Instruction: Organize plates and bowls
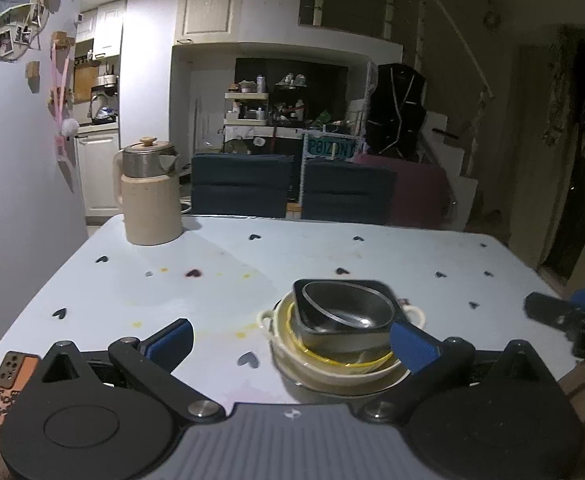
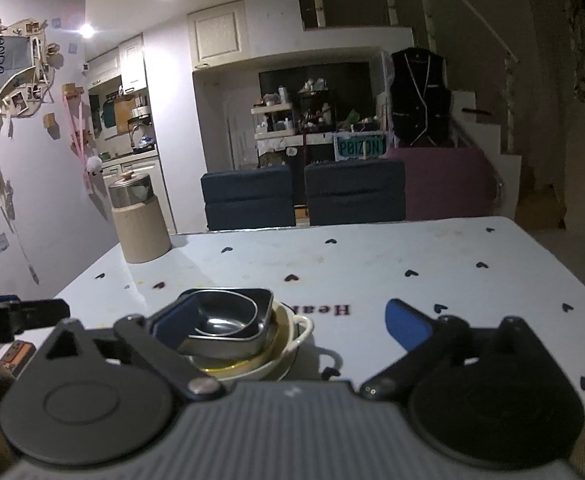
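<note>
A stack of dishes stands on the light blue heart-print table (image 1: 332, 256). A plate (image 1: 398, 378) is at the bottom, then a white two-handled bowl (image 1: 284, 346) with a yellow rim. A dark square dish (image 1: 382, 292) holding a steel bowl (image 1: 344, 310) sits tilted on top. My left gripper (image 1: 291, 329) is open, with the stack between its fingers, close to the right pad (image 1: 410, 346). My right gripper (image 2: 280, 316) is open too; the steel bowl (image 2: 224, 320) and white bowl (image 2: 294, 330) lie by its left finger (image 2: 166, 322). Neither gripper holds anything.
A beige kettle (image 1: 148, 200) with a steel top stands at the table's far left corner. Two dark blue chairs (image 1: 240, 184) are behind the far edge. An orange patterned object (image 1: 4, 392) lies at the near left edge. The right gripper (image 1: 572, 320) shows at the left view's right side.
</note>
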